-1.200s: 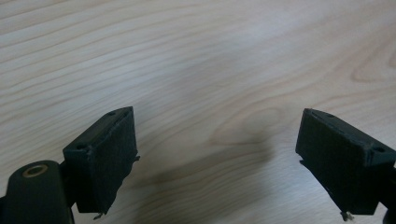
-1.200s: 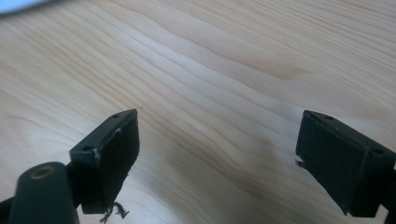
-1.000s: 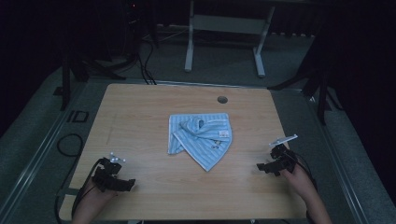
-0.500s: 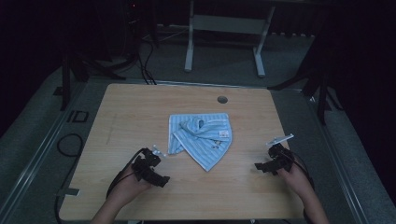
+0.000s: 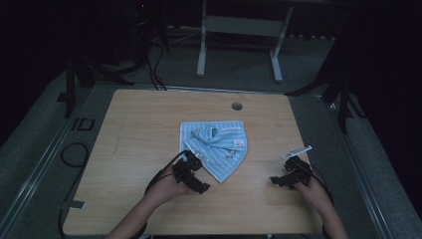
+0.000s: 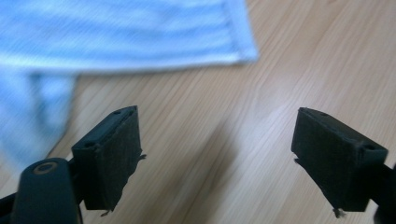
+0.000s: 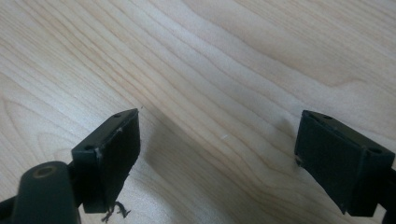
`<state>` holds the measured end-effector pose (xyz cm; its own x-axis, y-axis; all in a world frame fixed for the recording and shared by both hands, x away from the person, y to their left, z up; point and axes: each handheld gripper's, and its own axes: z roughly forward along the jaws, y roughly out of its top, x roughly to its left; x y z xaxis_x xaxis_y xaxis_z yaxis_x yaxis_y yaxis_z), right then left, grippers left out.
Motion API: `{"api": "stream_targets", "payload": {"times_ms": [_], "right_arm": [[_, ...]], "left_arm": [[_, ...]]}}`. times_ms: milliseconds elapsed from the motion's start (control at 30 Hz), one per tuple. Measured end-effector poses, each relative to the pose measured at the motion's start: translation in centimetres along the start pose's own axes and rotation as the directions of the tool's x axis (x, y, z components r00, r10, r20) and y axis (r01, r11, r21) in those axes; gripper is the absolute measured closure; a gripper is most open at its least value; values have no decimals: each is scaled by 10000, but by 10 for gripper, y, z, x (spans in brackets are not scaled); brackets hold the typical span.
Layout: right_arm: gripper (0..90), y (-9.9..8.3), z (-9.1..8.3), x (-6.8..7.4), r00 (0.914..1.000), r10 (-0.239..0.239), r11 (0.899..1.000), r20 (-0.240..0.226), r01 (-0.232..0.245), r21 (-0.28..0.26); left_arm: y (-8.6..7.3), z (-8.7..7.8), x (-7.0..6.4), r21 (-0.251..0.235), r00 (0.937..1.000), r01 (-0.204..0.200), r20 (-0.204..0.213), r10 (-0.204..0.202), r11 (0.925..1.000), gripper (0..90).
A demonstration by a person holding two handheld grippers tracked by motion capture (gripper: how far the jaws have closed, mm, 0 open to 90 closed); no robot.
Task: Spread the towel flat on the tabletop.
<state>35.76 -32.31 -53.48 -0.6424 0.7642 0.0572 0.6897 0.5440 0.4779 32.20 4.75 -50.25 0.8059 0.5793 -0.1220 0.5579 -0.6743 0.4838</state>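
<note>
A light blue striped cloth [image 5: 216, 145] lies crumpled in the middle of the wooden table [image 5: 129, 144]. My left gripper [image 5: 195, 175] sits just below and left of the cloth's near corner, open and empty. In the left gripper view the cloth [image 6: 121, 32] lies a short way ahead of the left gripper [image 6: 217, 154], whose jaws stand wide apart over bare wood. My right gripper [image 5: 282, 178] rests near the table's right front, well away from the cloth. Seen in the right gripper view, the right gripper [image 7: 217, 154] is open over bare wood.
A round grommet hole [image 5: 237, 106] sits near the table's far edge. A grey frame stand [image 5: 239, 30] is on the floor beyond the table. Cables [image 5: 74, 154] lie on the floor at the left. Dark surroundings ring the table.
My left gripper has travelled from the table's left front toward the cloth and now sits at its near corner. The right gripper has barely shifted.
</note>
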Motion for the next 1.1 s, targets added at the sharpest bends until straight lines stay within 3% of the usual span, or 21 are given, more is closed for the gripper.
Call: {"api": "stream_targets", "payload": {"times_ms": [133,333,433,633,767,867,900,1067,1100], "right_arm": [[140,-2,-1,-1,10000,9,10000,-33,-9,11],[140,-3,-4,-3,10000,0,10000,37,0,-68],[140,-3,-6,-3,9999,-35,10000,96,36,-68],[140,-2,-11,-3,9998,-70,9999,161,72,-141],[140,-1,-12,-3,9997,-161,9998,175,163,-98],[140,-1,-13,-3,9997,-147,9998,169,148,-98],[140,-1,-12,-3,9997,-149,9999,175,150,-78],[140,-3,-11,-3,9997,-218,9998,144,218,-20],[140,-4,-11,-3,9997,-218,9998,134,218,29]], "left_arm": [[19,14,-10,199,9986,-523,-80,525,9984,196],[40,26,-21,250,9954,-956,42,955,9951,310],[52,42,-27,672,9911,-1318,-91,1327,9890,342],[57,55,-23,990,9898,-1274,-518,1330,9869,443],[56,61,-20,1184,9870,-1365,-686,1452,9835,560],[57,59,-19,1232,9864,-1353,-767,1454,9831,691],[57,59,-19,1232,9864,-1353,-767,1454,9831,796],[55,52,-19,1108,9853,-1371,-869,1470,9843,838],[53,44,-22,947,9848,-1417,-872,1500,9854,839]]}}
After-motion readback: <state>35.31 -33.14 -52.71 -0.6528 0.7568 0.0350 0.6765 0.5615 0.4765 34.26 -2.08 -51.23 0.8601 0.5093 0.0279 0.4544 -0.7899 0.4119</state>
